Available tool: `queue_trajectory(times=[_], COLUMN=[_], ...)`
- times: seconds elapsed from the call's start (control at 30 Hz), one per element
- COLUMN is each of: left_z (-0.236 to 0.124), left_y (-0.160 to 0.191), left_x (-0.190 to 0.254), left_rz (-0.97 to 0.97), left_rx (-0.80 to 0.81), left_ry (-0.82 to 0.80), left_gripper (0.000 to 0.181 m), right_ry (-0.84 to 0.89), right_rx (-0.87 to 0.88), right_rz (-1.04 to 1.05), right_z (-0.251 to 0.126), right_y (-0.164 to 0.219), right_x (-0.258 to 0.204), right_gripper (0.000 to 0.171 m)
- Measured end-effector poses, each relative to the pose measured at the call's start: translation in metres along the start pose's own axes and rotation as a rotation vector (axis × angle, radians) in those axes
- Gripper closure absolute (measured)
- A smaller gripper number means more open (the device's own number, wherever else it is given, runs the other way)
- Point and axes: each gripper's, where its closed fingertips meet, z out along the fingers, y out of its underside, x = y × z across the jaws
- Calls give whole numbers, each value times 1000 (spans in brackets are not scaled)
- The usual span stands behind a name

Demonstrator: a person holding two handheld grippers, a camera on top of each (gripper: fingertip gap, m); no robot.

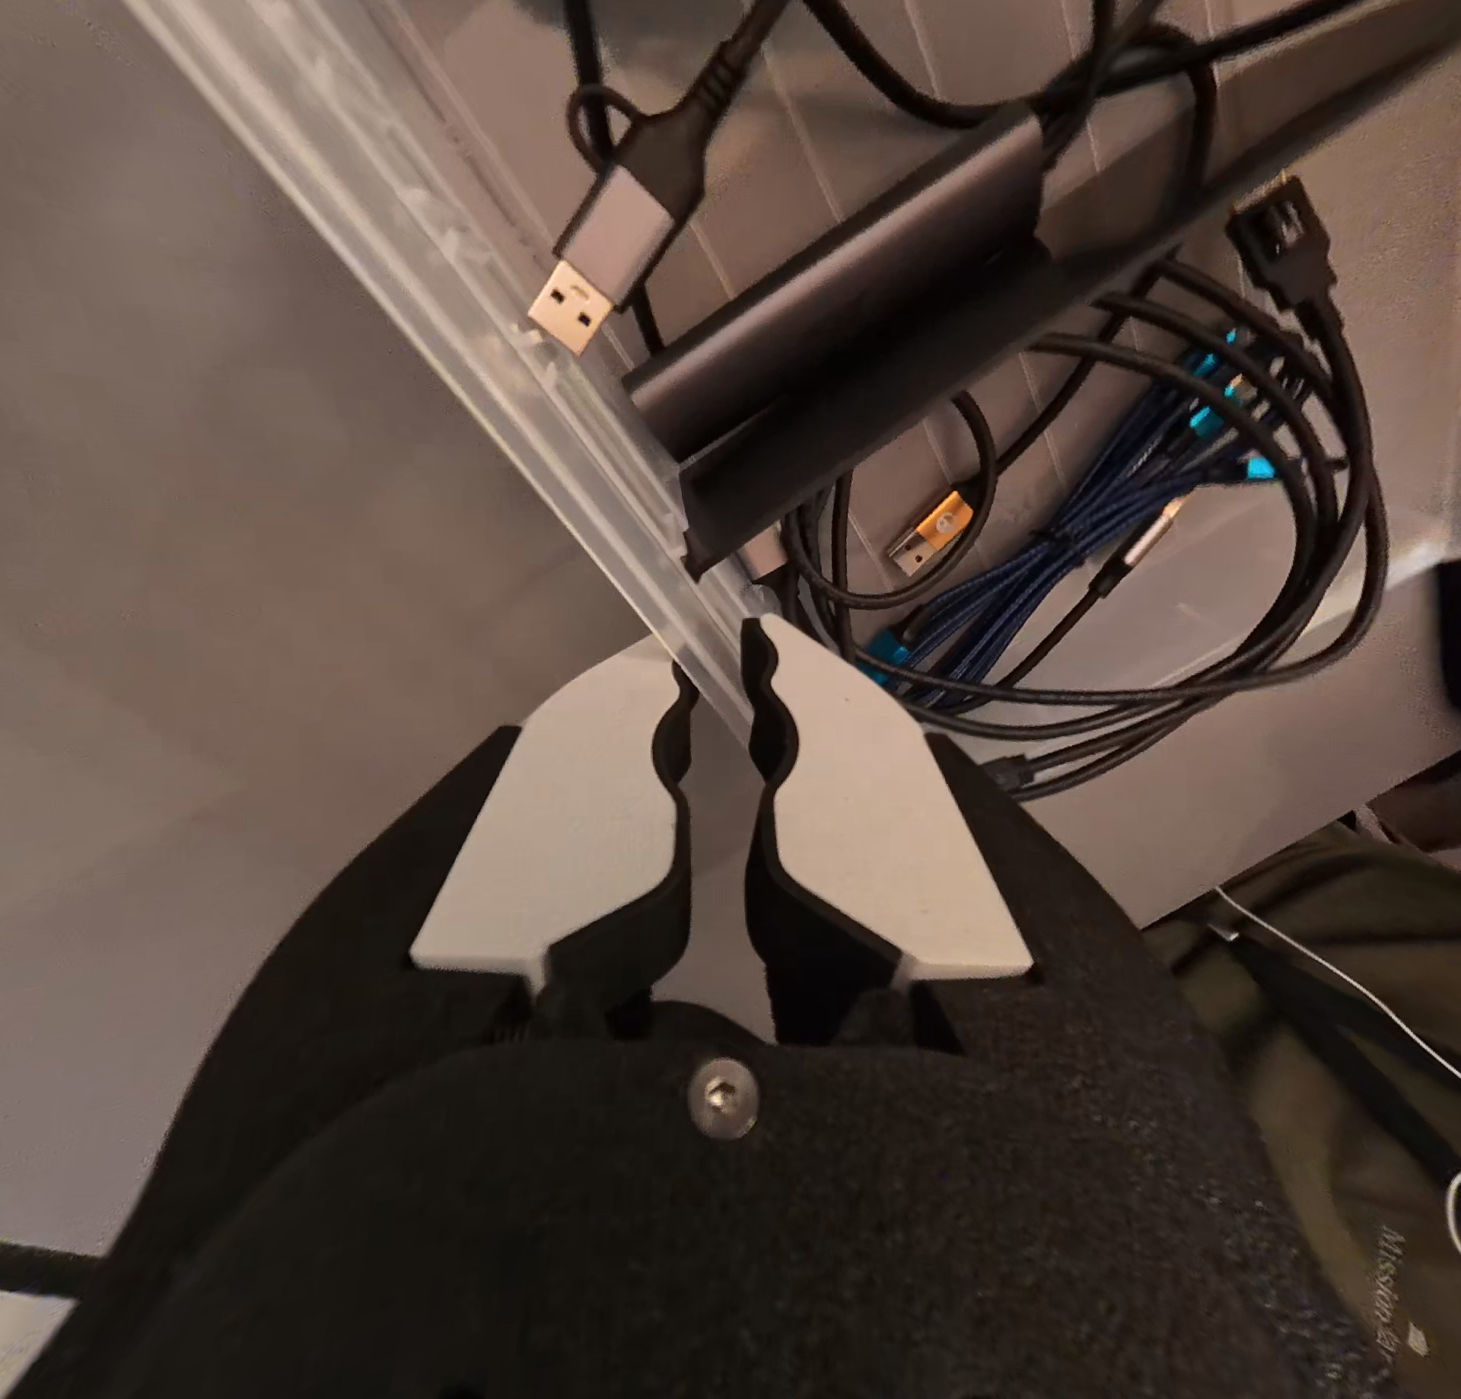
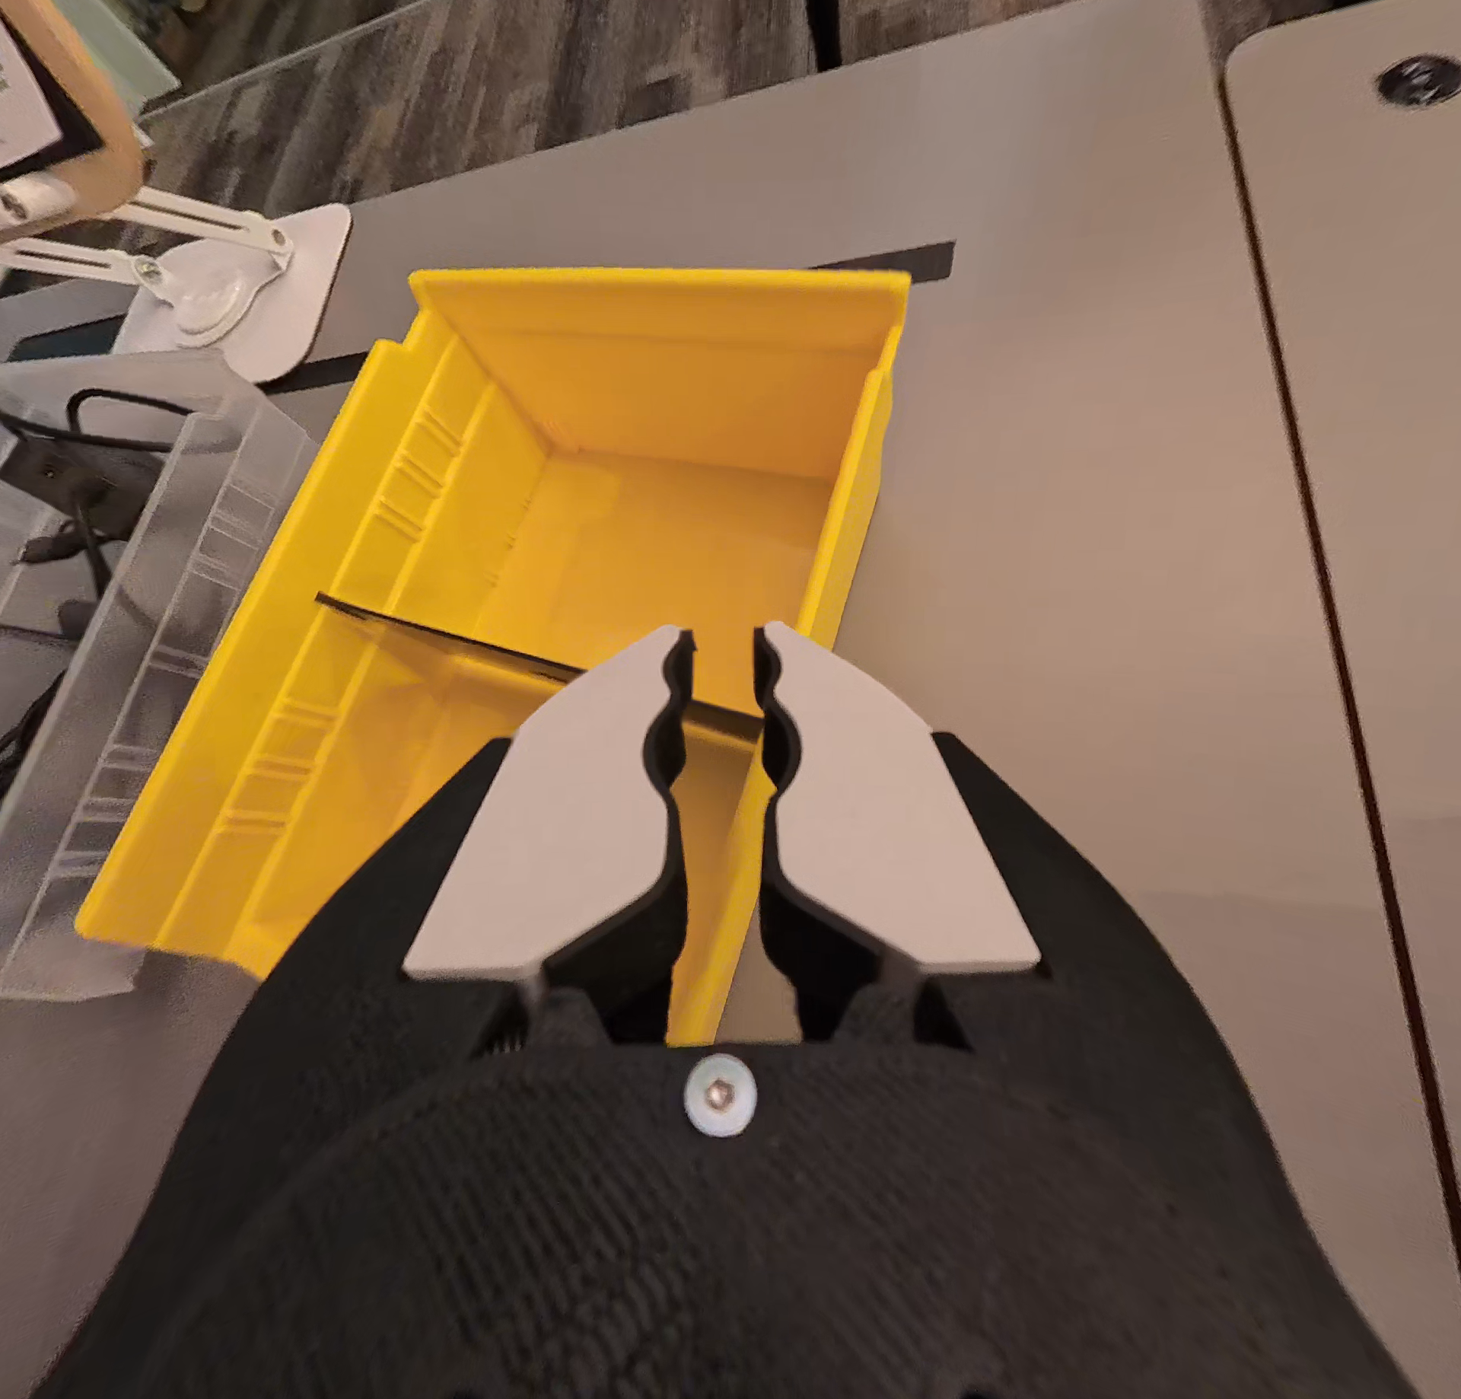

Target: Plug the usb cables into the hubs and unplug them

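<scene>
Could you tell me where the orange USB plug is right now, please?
In the left wrist view, the orange USB plug lies inside the clear bin, right of centre, just below the dark hub and beside the blue cable bundle.

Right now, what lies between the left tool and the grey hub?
In the left wrist view, the clear bin's rim crosses between the left tool and the hub.

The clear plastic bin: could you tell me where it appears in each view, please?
Left wrist view: clear plastic bin, its rim running diagonally from upper left to the left gripper.
Right wrist view: at the left edge, beside the yellow bin.
Shared landmark: the bin's black cables.
</scene>
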Motion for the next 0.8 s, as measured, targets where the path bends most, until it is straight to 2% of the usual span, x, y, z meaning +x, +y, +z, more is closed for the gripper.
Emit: queue_trajectory(times=[0.07, 0.17, 0.33, 0.5, 0.57, 0.63, 0.8], left_z=[-3, -9, -21, -32, -37, -41, -48], left_y=[8, 20, 53, 102, 123, 144, 185], left_x=[-18, -49, -105, -161, -182, -200, -222], left_rz=[-37, -120, -255, -378, -444, -508, -638], left_rx=[11, 66, 146, 180, 201, 216, 278], left_ry=[-7, 12, 22, -28, -45, -72, -59], left_gripper=[174, 177, 178, 177, 177, 177, 178], right_ry=[-51, -29, -103, -40, 5, 37, 176], right_rx=[-28, -58, -48, -129, -173, -241, -394], right_rz=[22, 98, 164, 111, 106, 52, -58], right_z=[-2, -7, -5, 7, 11, 17, 29], right_y=[11, 27, 28, 33, 37, 46, 63], right_x=[1, 23, 19, 13, 14, 12, 17], right_gripper=[146, 140, 137, 136, 140, 156, 161])
